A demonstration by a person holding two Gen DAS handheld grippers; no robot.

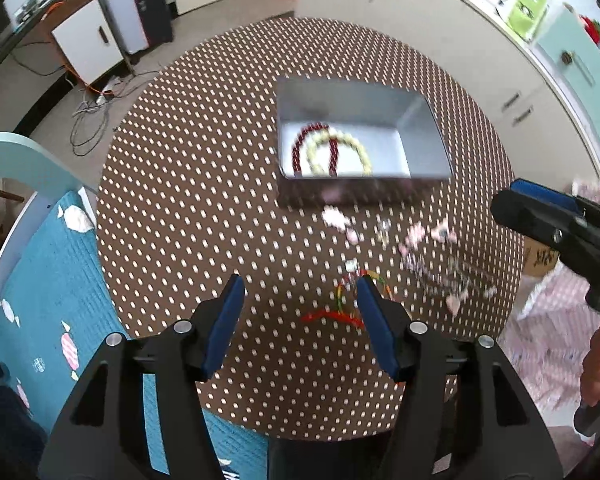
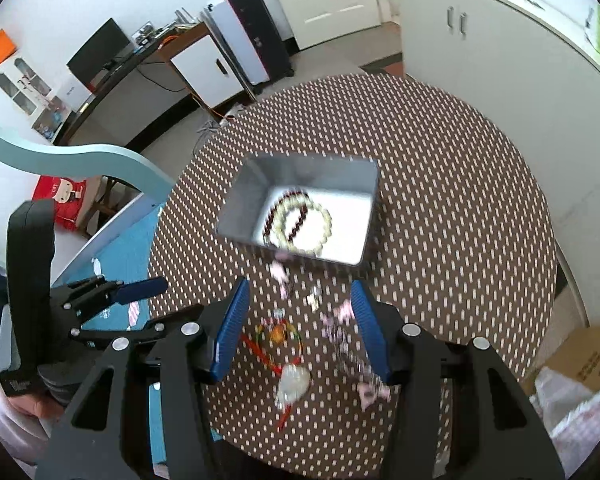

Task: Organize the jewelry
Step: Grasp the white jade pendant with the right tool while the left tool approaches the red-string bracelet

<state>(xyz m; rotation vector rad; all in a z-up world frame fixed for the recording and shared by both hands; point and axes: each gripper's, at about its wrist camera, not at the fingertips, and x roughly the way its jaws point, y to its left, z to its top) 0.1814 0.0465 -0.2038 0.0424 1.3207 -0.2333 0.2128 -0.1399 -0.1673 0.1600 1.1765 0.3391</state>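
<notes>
Left wrist view — both jaws open, empty, grey box (image 1: 420,120) beyond scattered jewelry (image 1: 432,252).

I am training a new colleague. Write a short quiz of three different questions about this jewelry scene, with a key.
1. True or false: the grey box already holds two bead bracelets, a dark red bracelet and a cream bracelet.
2. Multiple choice: where does the red cord piece lie? A) in the box B) on the dotted tablecloth C) in a gripper
3. Fill in: the left gripper and the right gripper both hold ____.

Key: 1 true; 2 B; 3 nothing, both stand open above the table.
</notes>
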